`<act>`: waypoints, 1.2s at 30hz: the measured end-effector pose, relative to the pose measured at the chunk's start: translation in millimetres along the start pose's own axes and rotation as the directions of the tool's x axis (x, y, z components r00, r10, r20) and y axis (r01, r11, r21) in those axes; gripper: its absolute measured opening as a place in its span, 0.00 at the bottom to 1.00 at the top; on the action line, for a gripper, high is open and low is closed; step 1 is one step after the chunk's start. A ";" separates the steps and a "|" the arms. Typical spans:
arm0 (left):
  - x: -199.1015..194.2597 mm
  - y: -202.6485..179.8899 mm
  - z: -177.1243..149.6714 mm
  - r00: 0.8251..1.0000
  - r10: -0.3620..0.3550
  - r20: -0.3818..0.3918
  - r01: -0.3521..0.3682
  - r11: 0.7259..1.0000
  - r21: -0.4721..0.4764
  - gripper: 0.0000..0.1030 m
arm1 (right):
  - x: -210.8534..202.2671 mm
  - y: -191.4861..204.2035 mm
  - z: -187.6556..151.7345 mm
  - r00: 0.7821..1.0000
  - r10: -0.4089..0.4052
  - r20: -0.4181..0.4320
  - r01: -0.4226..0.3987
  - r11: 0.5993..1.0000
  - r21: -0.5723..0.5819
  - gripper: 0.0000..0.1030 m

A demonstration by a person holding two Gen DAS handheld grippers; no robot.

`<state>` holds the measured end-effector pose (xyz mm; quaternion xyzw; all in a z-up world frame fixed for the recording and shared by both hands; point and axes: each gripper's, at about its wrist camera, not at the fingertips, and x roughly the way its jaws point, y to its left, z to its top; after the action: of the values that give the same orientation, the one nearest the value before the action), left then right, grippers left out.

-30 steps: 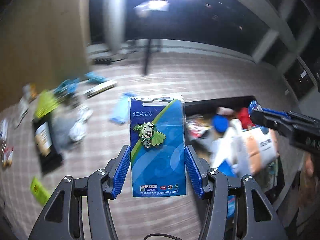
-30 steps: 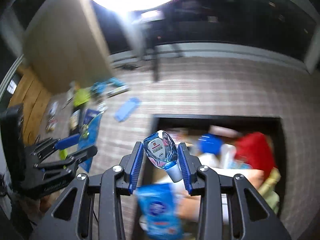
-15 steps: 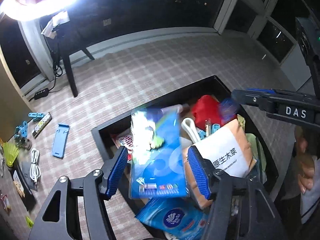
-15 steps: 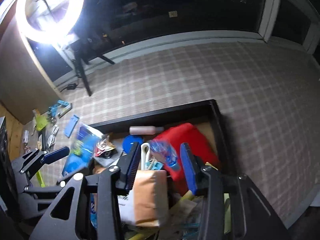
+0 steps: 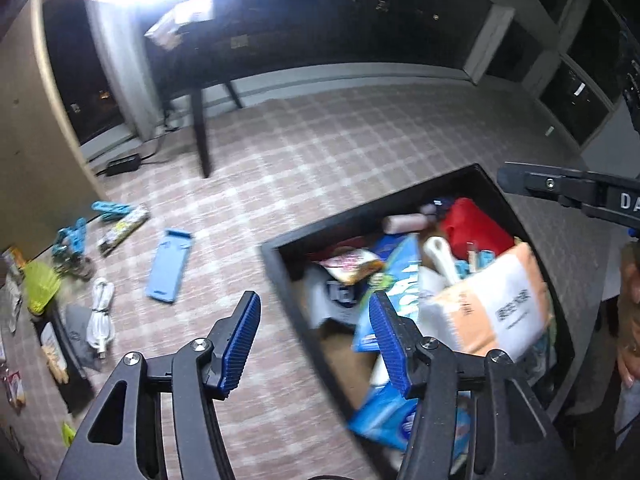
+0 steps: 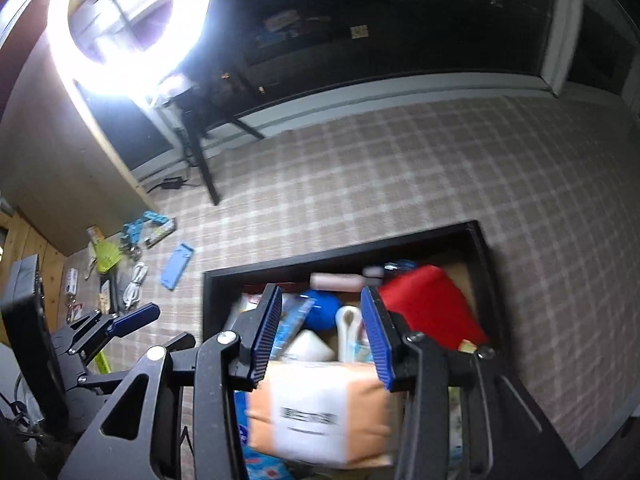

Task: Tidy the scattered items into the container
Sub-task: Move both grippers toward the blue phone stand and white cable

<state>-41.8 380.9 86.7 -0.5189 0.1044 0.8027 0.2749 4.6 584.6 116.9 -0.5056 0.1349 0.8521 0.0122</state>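
Note:
My left gripper [image 5: 316,336] hangs over the carpet beside the black box's left rim [image 5: 280,264]; its jaws are closing with nothing between them. The blue carded pin [image 5: 404,276] lies tilted inside the box among an orange-white tissue pack [image 5: 492,312], a red pouch [image 5: 476,228] and a blue wipes pack [image 5: 384,416]. My right gripper [image 6: 320,332] stands open and empty above the box [image 6: 340,254], over the tissue pack [image 6: 316,412]. Loose on the floor are a blue phone stand [image 5: 168,266], a white cable [image 5: 100,316] and a green item [image 5: 38,284].
More small items lie along the wooden wall at the left, among them blue clips [image 5: 72,236] and a long pack [image 5: 124,228]. A tripod leg [image 5: 200,132] stands on the checked carpet behind. A person's hand [image 5: 630,312] shows at the right edge.
The left gripper let the blue card drop into the box and swung left, off the box. The right gripper released the small clear bottle and now stands empty over the box.

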 end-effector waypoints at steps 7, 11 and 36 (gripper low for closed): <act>0.1 64.2 -8.6 0.997 0.072 -0.014 -0.073 0.994 -0.085 0.48 | 24.0 59.8 8.6 0.999 0.036 -0.036 -0.039 0.997 -0.070 0.39; 2.8 106.5 -14.0 0.992 0.124 -0.031 -0.127 0.984 -0.126 0.48 | 44.5 94.1 12.2 0.997 0.047 -0.066 -0.054 0.993 -0.109 0.39; 63.7 207.6 -29.9 0.979 0.160 -0.125 -0.179 0.970 -0.162 0.34 | 222.7 201.5 20.4 0.945 -0.045 -0.325 0.052 0.999 0.014 0.40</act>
<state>-152.5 216.9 -7.6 -0.5739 0.0936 0.7990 0.1531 -153.3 369.7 -22.6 -0.6420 0.1323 0.7550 0.0163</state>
